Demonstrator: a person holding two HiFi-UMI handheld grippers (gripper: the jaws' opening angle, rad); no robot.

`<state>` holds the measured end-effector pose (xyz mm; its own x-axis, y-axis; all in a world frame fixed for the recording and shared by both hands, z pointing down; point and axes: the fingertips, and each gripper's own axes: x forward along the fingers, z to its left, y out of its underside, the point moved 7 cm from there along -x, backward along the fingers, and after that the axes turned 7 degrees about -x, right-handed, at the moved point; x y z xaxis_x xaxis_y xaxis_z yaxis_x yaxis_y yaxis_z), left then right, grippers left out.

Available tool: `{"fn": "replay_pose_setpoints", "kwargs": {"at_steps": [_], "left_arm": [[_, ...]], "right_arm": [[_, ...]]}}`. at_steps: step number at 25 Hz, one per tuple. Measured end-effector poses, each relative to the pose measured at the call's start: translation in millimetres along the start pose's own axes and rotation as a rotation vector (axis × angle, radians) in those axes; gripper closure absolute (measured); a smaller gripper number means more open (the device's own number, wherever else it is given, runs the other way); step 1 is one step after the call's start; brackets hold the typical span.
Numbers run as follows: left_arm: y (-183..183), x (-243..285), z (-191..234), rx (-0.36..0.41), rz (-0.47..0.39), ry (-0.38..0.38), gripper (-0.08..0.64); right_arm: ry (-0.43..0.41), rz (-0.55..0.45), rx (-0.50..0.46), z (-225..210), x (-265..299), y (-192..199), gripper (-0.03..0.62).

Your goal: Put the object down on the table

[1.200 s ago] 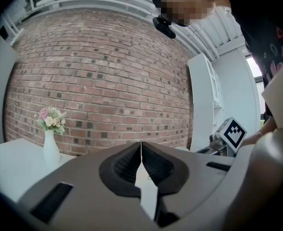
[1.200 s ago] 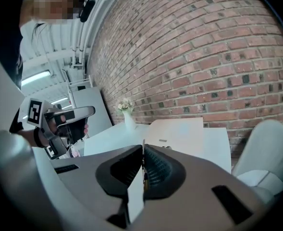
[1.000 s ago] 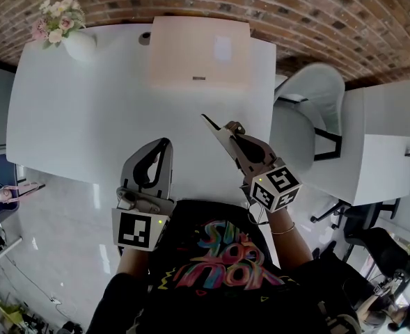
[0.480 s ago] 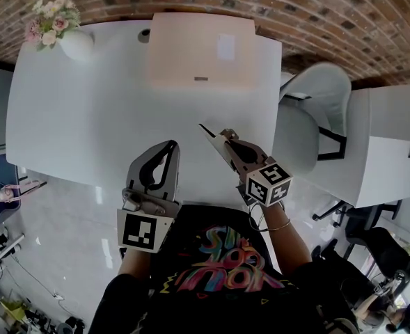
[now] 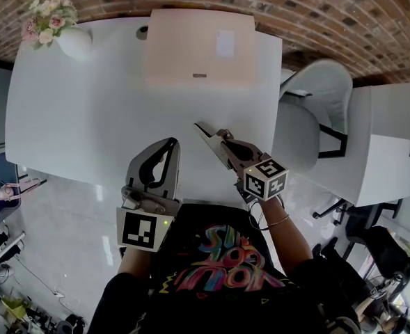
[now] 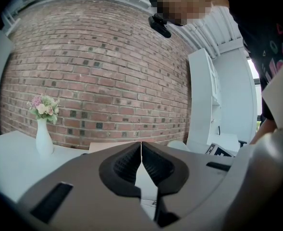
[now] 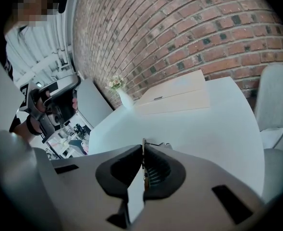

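My right gripper [image 5: 200,128] hovers over the white table [image 5: 79,110] near its front edge, angled toward the far left. In the right gripper view its jaws are pressed together on a thin metal object [image 7: 143,150]; a small wire-like part of it sticks out past the right gripper's [image 7: 142,143] tips. What the object is cannot be told. A small metal bit [image 5: 225,133] shows on the jaw's side in the head view. My left gripper [image 5: 170,145] sits at the table's front edge, shut, with nothing in it. The left gripper [image 6: 141,148] shows closed pads in its own view.
A flat beige box [image 5: 198,47] lies at the table's far middle. A white vase of flowers [image 5: 71,39] stands at the far left corner. A light grey chair [image 5: 309,117] stands just off the table's right edge, with a white cabinet [image 5: 392,145] beyond it.
My right gripper has shifted a little to the left with the metal object still in it. The left gripper has edged slightly right.
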<state>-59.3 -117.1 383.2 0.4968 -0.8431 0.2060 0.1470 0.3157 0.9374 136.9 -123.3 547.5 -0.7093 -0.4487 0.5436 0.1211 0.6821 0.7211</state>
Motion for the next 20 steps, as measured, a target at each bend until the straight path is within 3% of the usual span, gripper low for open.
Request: {"fn": "replay_pose_setpoints", "kwargs": {"at_steps": [8, 20], "left_arm": [[3, -5, -4, 0.003, -0.004, -0.010, 0.535], [0, -11, -12, 0.019, -0.007, -0.021, 0.535]], "right_arm": [[-0.030, -0.021, 0.012, -5, 4, 8, 0.555], [-0.088, -0.073, 0.197, -19, 6, 24, 0.531]]}}
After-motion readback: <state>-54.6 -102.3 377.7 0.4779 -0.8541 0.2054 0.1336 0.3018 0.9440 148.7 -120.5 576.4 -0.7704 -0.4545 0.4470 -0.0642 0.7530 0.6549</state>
